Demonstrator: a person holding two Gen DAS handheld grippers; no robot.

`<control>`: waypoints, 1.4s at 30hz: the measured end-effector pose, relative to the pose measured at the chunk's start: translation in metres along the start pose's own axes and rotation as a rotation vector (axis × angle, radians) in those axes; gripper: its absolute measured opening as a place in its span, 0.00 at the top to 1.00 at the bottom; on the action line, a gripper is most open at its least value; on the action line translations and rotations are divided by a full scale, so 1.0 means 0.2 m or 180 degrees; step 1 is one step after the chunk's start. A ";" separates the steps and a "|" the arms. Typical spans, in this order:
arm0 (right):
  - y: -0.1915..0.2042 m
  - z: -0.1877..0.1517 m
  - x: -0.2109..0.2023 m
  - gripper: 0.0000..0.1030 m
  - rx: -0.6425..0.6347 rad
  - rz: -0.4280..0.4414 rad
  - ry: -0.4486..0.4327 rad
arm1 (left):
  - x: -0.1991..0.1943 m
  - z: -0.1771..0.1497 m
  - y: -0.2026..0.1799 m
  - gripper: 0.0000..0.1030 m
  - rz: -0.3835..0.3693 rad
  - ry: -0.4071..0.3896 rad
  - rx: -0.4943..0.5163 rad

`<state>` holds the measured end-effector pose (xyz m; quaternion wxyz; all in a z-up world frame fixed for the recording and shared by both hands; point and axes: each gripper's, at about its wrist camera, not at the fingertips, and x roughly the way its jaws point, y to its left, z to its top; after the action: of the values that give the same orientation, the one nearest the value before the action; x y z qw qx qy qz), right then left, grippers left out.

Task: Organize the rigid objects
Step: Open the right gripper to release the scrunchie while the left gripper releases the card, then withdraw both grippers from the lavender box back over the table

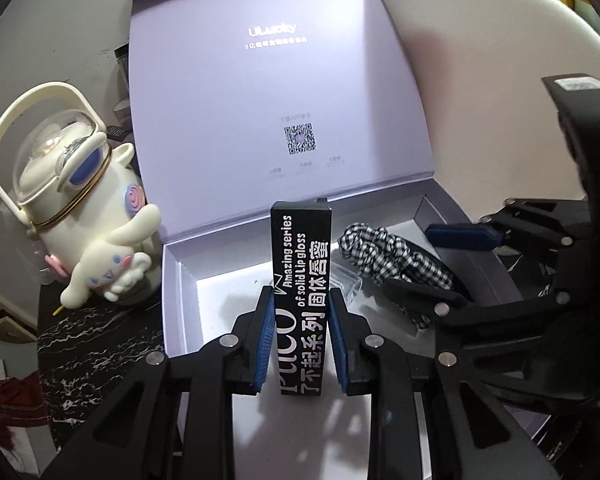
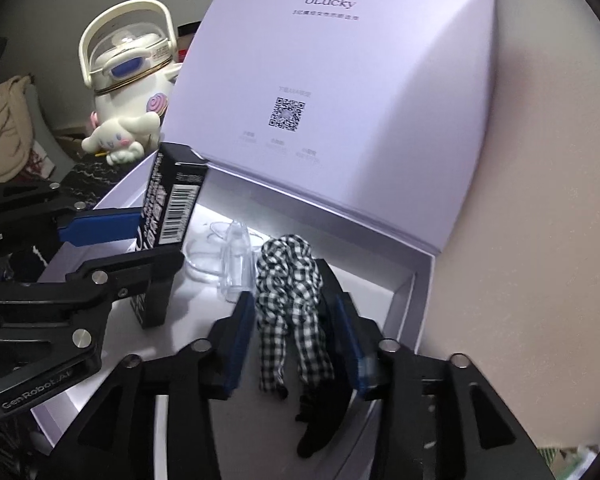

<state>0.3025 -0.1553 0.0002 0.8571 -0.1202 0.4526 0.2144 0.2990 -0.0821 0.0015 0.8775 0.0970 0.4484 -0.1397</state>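
My left gripper (image 1: 302,292) is shut on a tall black lip gloss box (image 1: 302,248) with white lettering, held upright over the open lavender gift box (image 1: 172,280). In the right wrist view the same carton (image 2: 172,200) stands between the left gripper's (image 2: 160,240) fingers. My right gripper (image 2: 294,300) is open inside the gift box's right end. A black-and-white checked fabric piece (image 2: 288,280) lies between its blue pads (image 2: 242,320), resting on the box floor. A clear plastic item (image 2: 236,264) lies just left of the fabric.
The gift box lid (image 1: 260,100) stands upright at the back. A cream bottle with a handle and a white dog figure (image 1: 80,200) stands left of the box on the dark marbled tabletop (image 1: 100,340). A pale rounded surface (image 2: 520,200) lies to the right.
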 end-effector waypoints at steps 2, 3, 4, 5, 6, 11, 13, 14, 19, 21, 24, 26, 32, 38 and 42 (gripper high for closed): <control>0.00 -0.02 -0.01 0.48 -0.0024 -0.0025 0.0002 | -0.02 -0.02 0.00 0.74 -0.0016 0.0073 -0.0016; 0.00 -0.02 -0.02 0.48 -0.0021 -0.0077 0.0007 | -0.02 -0.03 -0.01 0.74 -0.0081 0.0057 -0.0036; -0.01 -0.03 -0.03 0.48 -0.0006 -0.0106 0.0005 | -0.01 -0.02 -0.01 0.74 -0.0070 0.0077 -0.0053; -0.02 -0.04 -0.03 0.47 0.0022 -0.0114 -0.0002 | -0.01 -0.04 0.01 0.74 -0.0060 0.0083 -0.0069; -0.02 -0.04 -0.05 0.45 0.0044 -0.0106 -0.0006 | -0.01 -0.04 0.00 0.74 -0.0051 0.0084 -0.0085; -0.05 -0.09 -0.09 0.41 0.0088 -0.0113 -0.0028 | -0.08 -0.09 -0.03 0.66 -0.0049 0.0062 -0.0027; -0.05 -0.09 -0.12 0.41 0.0071 -0.0147 -0.0045 | -0.11 -0.09 0.00 0.50 -0.0078 0.0021 -0.0037; -0.05 -0.09 -0.13 0.42 0.0071 -0.0157 -0.0048 | -0.12 -0.09 0.00 0.45 -0.0105 -0.0022 -0.0071; -0.05 -0.13 -0.20 0.41 0.0080 -0.0281 -0.0106 | -0.16 -0.12 0.10 0.25 -0.0154 -0.0097 -0.0211; -0.04 -0.15 -0.23 0.41 0.0095 -0.0274 -0.0126 | -0.19 -0.12 0.10 0.25 -0.0129 -0.0130 -0.0220; -0.04 -0.17 -0.28 0.41 0.0098 -0.0276 -0.0146 | -0.24 -0.13 0.10 0.24 -0.0095 -0.0154 -0.0196; -0.02 -0.18 -0.32 0.41 0.0044 -0.0265 -0.0197 | -0.26 -0.14 0.11 0.24 -0.0072 -0.0139 -0.0207; 0.04 -0.19 -0.42 0.41 -0.0005 -0.0251 -0.0290 | -0.36 -0.14 0.14 0.21 -0.0085 -0.0179 -0.0302; 0.08 -0.19 -0.51 0.40 0.0002 -0.0243 -0.0400 | -0.48 -0.17 0.17 0.19 0.0043 -0.0225 -0.0303; 0.10 -0.22 -0.60 0.35 0.0000 -0.0279 -0.0501 | -0.52 -0.19 0.16 0.08 0.0044 -0.0232 -0.0321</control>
<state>0.2006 -0.1860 0.0733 0.8986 -0.1227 0.3781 0.1855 0.2224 -0.0234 0.0649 0.8980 0.0506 0.4220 -0.1143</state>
